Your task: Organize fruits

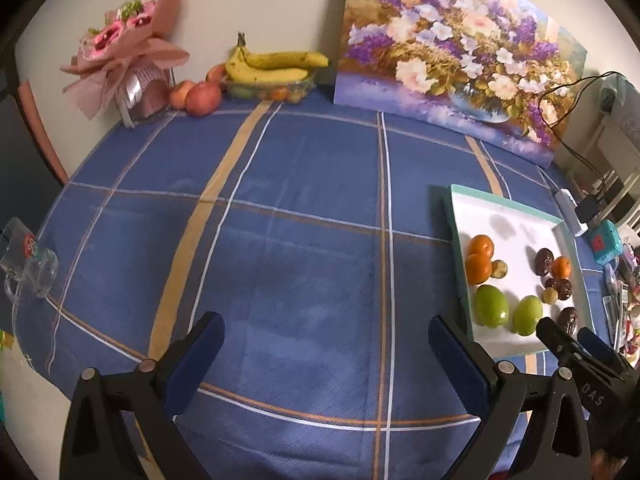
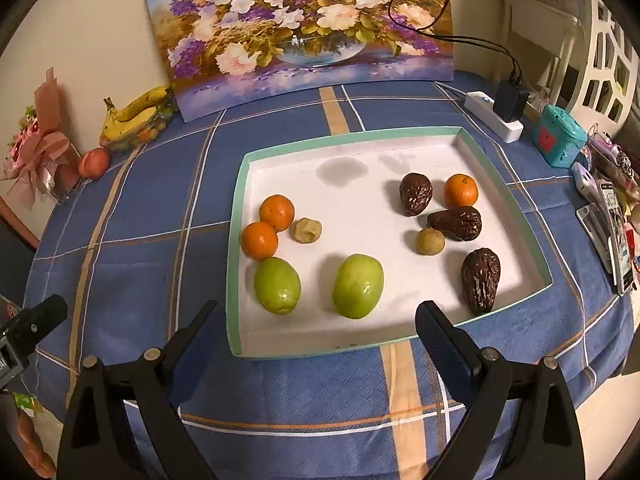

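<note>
Both grippers sit nearest my cameras: the right gripper (image 2: 316, 320) has its jaws spread wide and holds nothing, poised at the near rim of the tray (image 2: 236, 240); the left gripper (image 1: 326, 336) is equally wide and empty over bare blue cloth on the desk (image 1: 300, 220).

Inside the tray the fruit lies partly grouped. Two oranges (image 2: 268, 224) touch each other at the left, a pale longan (image 2: 306, 231) just beside them, and two green fruits (image 2: 356, 286) lie near the front. At the right, three wrinkled dates (image 2: 480, 280) lie with a third orange (image 2: 461, 191) and another longan (image 2: 430, 241) mixed among them.

I judge this fits either a sort under way or a mix being spread; I cannot tell which. Any pick calls for a centred approach on round, rolling fruit.

Bananas (image 1: 272, 66) and apples (image 1: 202, 98) lie well apart by the wall, their bowl hard to make out. Clutter at the right desk edge is cut off.
</note>
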{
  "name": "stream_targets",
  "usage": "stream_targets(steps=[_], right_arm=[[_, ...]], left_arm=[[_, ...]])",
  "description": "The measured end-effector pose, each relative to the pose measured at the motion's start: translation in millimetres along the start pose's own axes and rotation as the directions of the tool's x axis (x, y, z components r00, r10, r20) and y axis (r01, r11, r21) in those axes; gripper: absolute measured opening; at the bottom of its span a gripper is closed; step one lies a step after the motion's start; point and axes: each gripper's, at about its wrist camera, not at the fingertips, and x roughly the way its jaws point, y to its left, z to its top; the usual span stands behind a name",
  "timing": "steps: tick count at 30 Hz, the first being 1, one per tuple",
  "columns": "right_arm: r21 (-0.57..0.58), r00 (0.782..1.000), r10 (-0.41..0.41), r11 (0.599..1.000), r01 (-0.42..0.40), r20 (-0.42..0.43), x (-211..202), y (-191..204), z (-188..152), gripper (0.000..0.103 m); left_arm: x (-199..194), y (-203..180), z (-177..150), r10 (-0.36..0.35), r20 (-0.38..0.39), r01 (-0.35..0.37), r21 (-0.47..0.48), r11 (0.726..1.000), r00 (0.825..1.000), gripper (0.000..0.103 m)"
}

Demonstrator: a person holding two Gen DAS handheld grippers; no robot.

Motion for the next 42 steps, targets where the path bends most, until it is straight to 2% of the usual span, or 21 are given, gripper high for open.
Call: stream_targets(steps=[10,27,33,42], right_arm=[[0.003,1.0,0.003,1.0,-0.003,0.012,0.8,2.5,3.0,0.096],[0.003,1.0,0.008,1.0,-0.008,-0.002,4.8,3.9,2.0,0.096],[0.006,1.0,0.011,1.0,-0.011,-0.001,4.7,3.3,2.6,0.096],[0.009,1.0,0.013,1.0,-0.013,0.0,4.1,2.1,3.2,0.096]], left_arm=[[12.8,0.9,1.4,0.02,-0.034,-0.019,0.016,1.0,0.999,0.103],[12.2,-4.1,2.1,0.023,-0.033,-0.022,0.045,0.999,0.999,0.103],[11.1,-8.0,1.5,0.005,-0.036,-0.002,0.067,0.998,0.999,0.103],[9.9,-10.3,0.7,0.023,-0.032,-0.021,0.078,0.997,0.999,0.103]])
